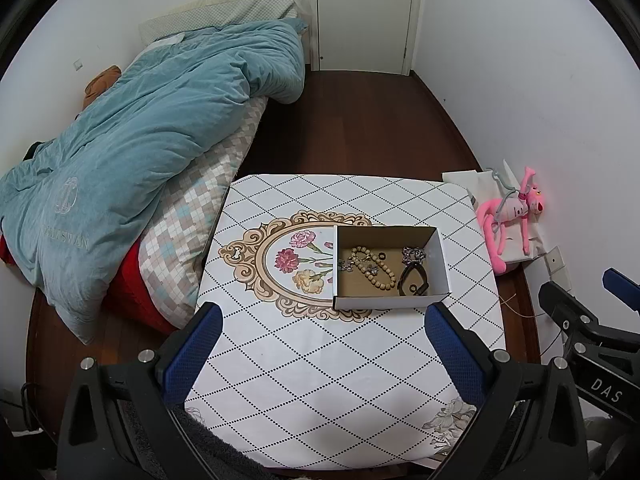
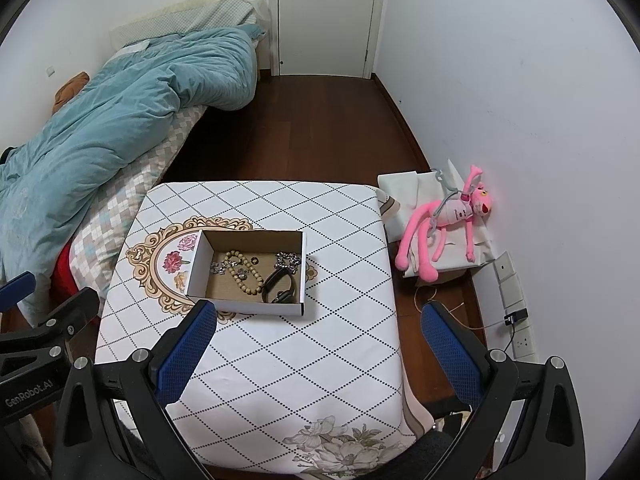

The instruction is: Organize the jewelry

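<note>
A small open cardboard box stands on the table with a white diamond-pattern cloth. Inside lie a wooden bead bracelet, a silver chain, a small dark ring and a black band. The box also shows in the right wrist view, with the bead bracelet, chain and black band. My left gripper is open and empty, held above the table just short of the box. My right gripper is open and empty, near the box's right front corner.
A bed with a teal duvet stands left of the table. A pink plush toy lies on white bags by the right wall. Wall sockets with a plugged cable sit low on that wall. A closed door is at the far end.
</note>
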